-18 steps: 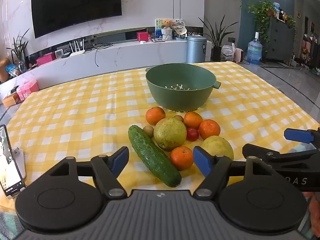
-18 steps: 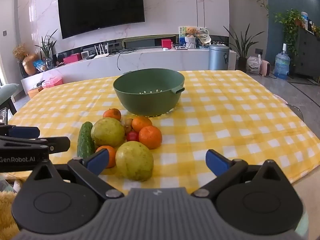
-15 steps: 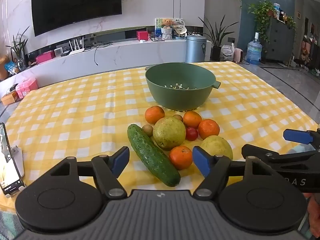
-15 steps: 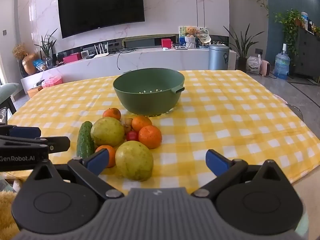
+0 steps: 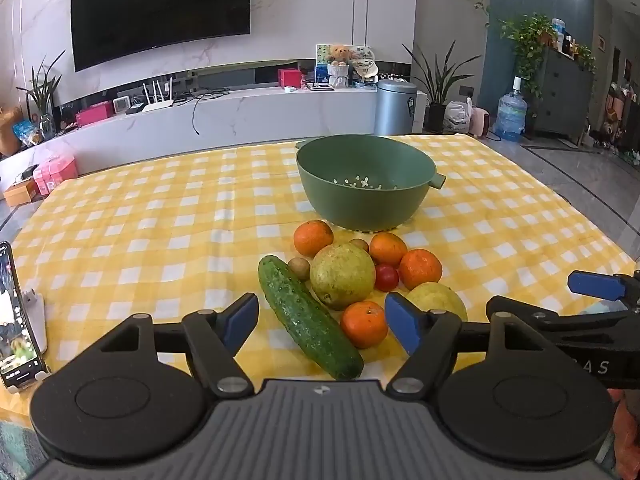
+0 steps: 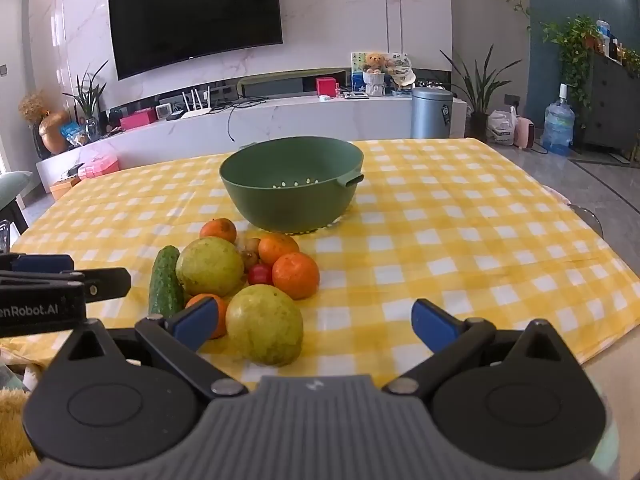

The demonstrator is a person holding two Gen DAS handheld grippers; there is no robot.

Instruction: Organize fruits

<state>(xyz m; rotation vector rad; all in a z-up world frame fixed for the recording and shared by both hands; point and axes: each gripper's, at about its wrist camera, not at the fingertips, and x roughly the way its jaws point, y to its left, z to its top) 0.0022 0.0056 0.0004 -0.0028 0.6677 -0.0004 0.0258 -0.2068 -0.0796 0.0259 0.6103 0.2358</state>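
A heap of fruit lies on the yellow checked cloth in front of a green colander bowl (image 5: 366, 184) (image 6: 290, 184): a cucumber (image 5: 308, 322) (image 6: 165, 282), two yellow-green pears (image 5: 342, 274) (image 6: 264, 330), several oranges (image 5: 365, 324) (image 6: 296, 275), a small red tomato (image 5: 386, 277) and small brown fruits. My left gripper (image 5: 322, 322) hovers open over the near end of the cucumber. My right gripper (image 6: 314, 324) is open just behind the nearest pear. Nothing is held.
A phone on a white stand (image 5: 16, 316) sits at the table's left edge. The table's near edge (image 6: 600, 354) runs close on the right. Beyond the table are a white TV bench (image 5: 200, 120), a bin (image 5: 396, 106) and plants.
The two grippers have barely shifted. The fruit and bowl have not moved.
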